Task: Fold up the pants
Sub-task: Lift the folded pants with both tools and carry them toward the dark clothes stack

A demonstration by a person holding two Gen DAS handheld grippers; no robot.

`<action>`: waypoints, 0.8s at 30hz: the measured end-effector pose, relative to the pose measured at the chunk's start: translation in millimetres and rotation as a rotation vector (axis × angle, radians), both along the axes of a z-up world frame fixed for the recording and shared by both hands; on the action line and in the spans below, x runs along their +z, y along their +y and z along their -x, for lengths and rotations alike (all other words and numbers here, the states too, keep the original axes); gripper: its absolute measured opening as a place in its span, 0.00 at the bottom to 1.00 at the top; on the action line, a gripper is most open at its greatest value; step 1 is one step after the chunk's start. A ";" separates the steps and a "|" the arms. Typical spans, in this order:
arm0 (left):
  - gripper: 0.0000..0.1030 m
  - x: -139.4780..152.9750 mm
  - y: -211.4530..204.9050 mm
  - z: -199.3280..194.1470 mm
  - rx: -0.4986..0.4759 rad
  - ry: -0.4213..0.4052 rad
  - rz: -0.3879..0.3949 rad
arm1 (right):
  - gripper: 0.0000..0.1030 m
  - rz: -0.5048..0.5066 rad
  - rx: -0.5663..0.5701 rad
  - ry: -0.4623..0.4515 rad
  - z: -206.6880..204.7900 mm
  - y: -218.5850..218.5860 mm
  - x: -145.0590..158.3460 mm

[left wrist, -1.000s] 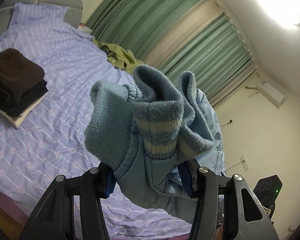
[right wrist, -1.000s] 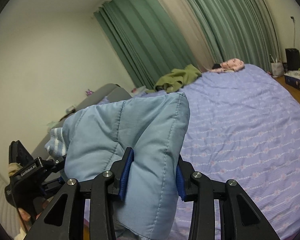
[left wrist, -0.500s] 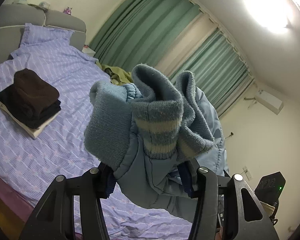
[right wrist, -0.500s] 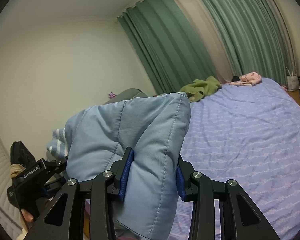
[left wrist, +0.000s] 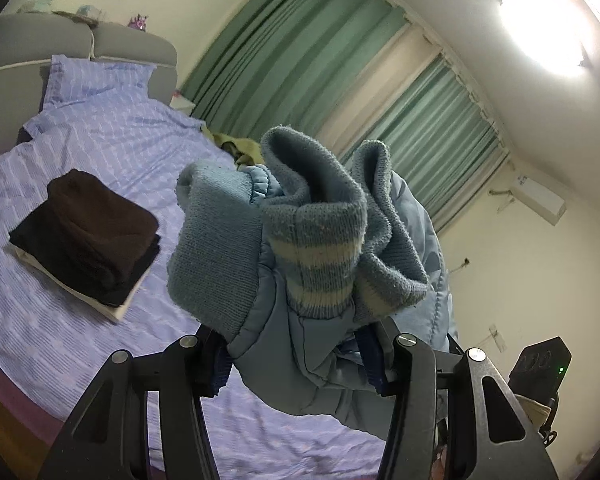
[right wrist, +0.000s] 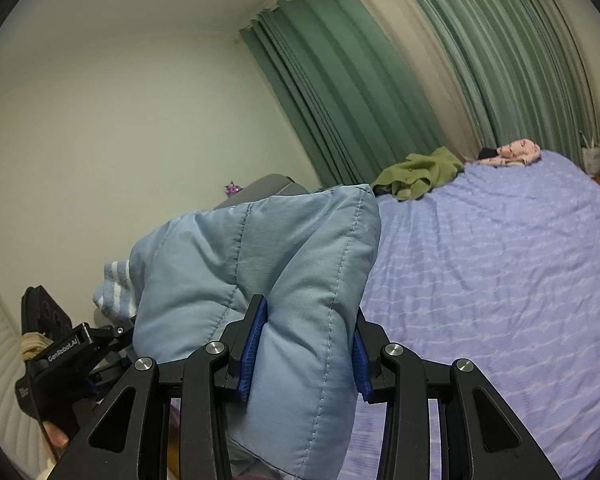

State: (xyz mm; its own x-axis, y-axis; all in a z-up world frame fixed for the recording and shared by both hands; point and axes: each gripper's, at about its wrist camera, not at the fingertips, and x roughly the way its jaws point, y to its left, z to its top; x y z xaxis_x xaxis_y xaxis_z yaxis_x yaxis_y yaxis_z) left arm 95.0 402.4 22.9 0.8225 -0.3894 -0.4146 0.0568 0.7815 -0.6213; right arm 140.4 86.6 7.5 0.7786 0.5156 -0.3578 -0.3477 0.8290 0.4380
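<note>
I hold light blue padded pants in the air above the bed. My left gripper (left wrist: pixel 296 356) is shut on the pants (left wrist: pixel 300 264) at their knitted striped cuffs, which bunch up above the fingers. My right gripper (right wrist: pixel 304 344) is shut on a quilted fold of the same pants (right wrist: pixel 284 276). The left gripper (right wrist: pixel 84 344) shows at the lower left of the right wrist view, with the striped cuff (right wrist: pixel 116 284) above it. The right gripper's body (left wrist: pixel 540 368) shows at the lower right of the left wrist view.
A bed with a purple striped sheet (left wrist: pixel 112 152) lies below. A stack of folded dark clothes (left wrist: pixel 88 232) sits on it at the left. A green garment (right wrist: pixel 420 172) and a pink item (right wrist: pixel 512 152) lie by the green curtains (right wrist: pixel 360 80). A grey headboard (left wrist: pixel 132 46) is behind.
Both grippers have risen and tilted with the pants still held; the bed and the dark stack have dropped lower in the views, and more wall and headboard show.
</note>
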 end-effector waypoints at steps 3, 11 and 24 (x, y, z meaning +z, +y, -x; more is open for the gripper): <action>0.50 -12.3 33.9 -6.0 -0.007 0.041 0.004 | 0.38 -0.002 -0.022 0.022 0.4 38.2 -11.0; 0.50 -56.0 87.8 5.2 0.033 0.172 0.051 | 0.38 0.030 0.037 0.153 -12.2 94.6 -39.1; 0.50 -85.8 153.4 -5.2 0.118 0.258 0.048 | 0.38 0.029 0.170 0.288 -61.2 156.0 -76.0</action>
State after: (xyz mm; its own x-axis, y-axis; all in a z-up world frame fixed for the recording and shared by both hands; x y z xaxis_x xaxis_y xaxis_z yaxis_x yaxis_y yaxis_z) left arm 100.2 555.7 -63.0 0.7328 -0.3217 -0.5996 -0.1976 0.7425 -0.6400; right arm 201.6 242.5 -68.5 0.5469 0.6158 -0.5672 -0.3475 0.7833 0.5154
